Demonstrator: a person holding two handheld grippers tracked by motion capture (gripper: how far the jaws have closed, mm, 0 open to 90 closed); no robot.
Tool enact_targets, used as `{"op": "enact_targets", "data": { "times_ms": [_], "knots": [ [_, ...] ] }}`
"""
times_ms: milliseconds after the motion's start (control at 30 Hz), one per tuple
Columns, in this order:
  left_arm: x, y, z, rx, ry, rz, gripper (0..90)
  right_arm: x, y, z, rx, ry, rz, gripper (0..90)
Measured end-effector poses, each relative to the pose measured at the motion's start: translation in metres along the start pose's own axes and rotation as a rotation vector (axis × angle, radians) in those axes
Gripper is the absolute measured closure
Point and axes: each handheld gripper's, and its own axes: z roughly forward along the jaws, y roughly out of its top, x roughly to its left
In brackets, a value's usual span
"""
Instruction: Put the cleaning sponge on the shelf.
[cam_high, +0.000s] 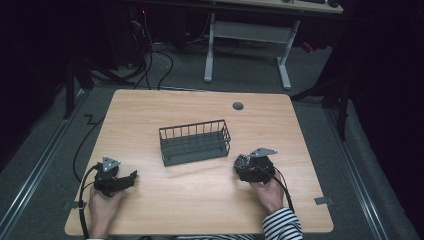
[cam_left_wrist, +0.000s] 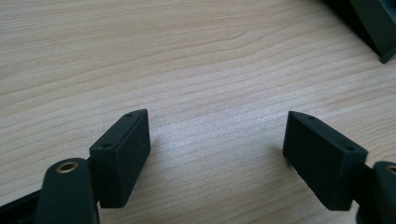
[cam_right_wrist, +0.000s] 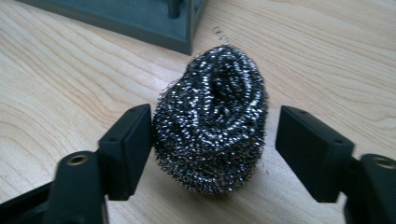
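High view: dim room, dark surroundings; the bench (cam_high: 200, 200) evenly lit from above, soft short shadows, slightly soft detail. Both gripper views: brighter, wood grain sharp, near black pads slightly blurred, faint sheen on the wood.

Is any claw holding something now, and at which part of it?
Not yet. The steel scourer sits between the right claw jaws, touching one only; the left claw is empty.

Basket (cam_high: 195, 142): sitting mid-table (cam_high: 150, 210).
Scourer (cam_right_wrist: 211, 119): lying on the table, right of the basket, between the right gripper's (cam_right_wrist: 212, 149) jaws.
Left gripper (cam_high: 131, 176): resting front-left, well apart from the basket.
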Motion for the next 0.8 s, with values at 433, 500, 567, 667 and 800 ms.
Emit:
{"op": "enact_targets", "data": {
  "times_ms": [433,500,567,667,800],
  "knots": [
    [0.000,0.000,0.000,0.001,-0.001,-0.001,23.3,-0.001,0.000,-0.002,-0.008,0.027,0.007,41.8],
    [0.000,0.000,0.000,0.000,0.000,0.000,23.2,-0.001,0.000,-0.003,-0.013,0.035,0.014,42.1],
    [0.000,0.000,0.000,0.000,0.000,0.000,23.3,-0.002,0.000,-0.004,-0.017,0.033,0.014,42.3],
    [0.000,0.000,0.000,0.000,0.000,0.000,23.3,-0.003,0.001,-0.011,-0.043,0.045,0.029,43.1],
    [0.000,0.000,0.000,0.000,0.000,-0.001,23.3,-0.004,0.001,-0.017,-0.060,0.061,0.041,43.2]
  ]
}}
